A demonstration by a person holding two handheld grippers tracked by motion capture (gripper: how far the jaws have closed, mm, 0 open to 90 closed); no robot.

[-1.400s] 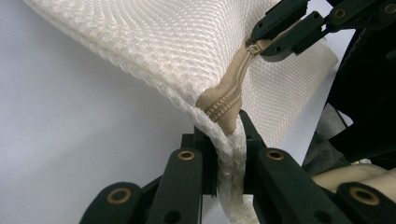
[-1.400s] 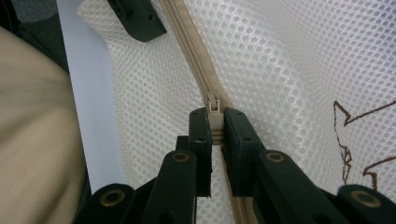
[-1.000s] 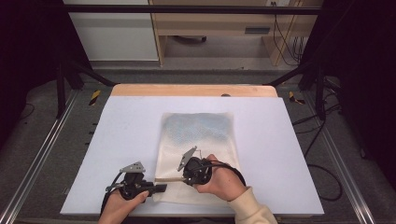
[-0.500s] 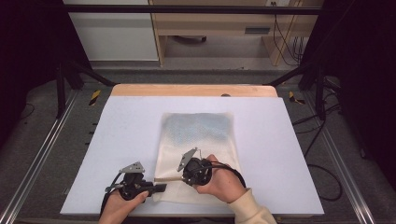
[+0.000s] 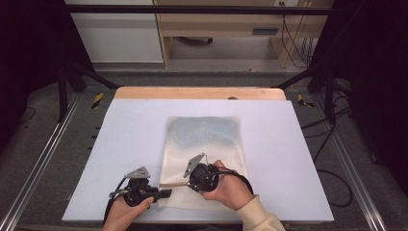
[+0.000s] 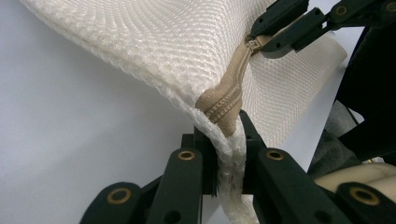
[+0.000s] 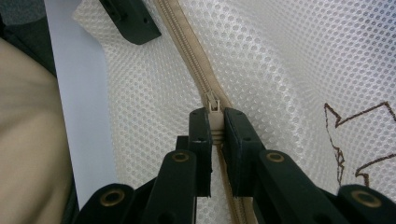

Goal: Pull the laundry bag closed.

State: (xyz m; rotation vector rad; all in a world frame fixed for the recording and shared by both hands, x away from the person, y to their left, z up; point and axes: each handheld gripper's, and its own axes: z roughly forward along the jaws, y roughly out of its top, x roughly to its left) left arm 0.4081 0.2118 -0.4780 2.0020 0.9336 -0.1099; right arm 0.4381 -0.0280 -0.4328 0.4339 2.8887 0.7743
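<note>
A cream mesh bag (image 5: 202, 154) lies flat near the middle of the white surface (image 5: 125, 139), its near edge close to the person's side. A tan zipper (image 7: 196, 74) runs along that near part of the bag.

The right tool (image 7: 215, 126) is clamped on the zipper's pull (image 7: 214, 103), jaws drawn tight on either side of it, with the mesh spread flat beneath. In the high view that right tool (image 5: 190, 180) sits on the bag's near left part, a hand wrapped around it and a cream sleeve (image 5: 260, 216) trailing off the bottom edge.

The left tool (image 6: 229, 149) pinches the bag's near left corner, jaws closed on the folded mesh edge right at the zipper's end (image 6: 223, 105), lifting it slightly off the surface. From above, the left tool (image 5: 163, 193) lies just left of the bag's corner, close beside the right one.

A brown stitched outline (image 7: 355, 144) marks the mesh to one side of the zipper. Beyond the surface stand a wooden edge (image 5: 197, 93) and pale cabinets (image 5: 115, 33).
</note>
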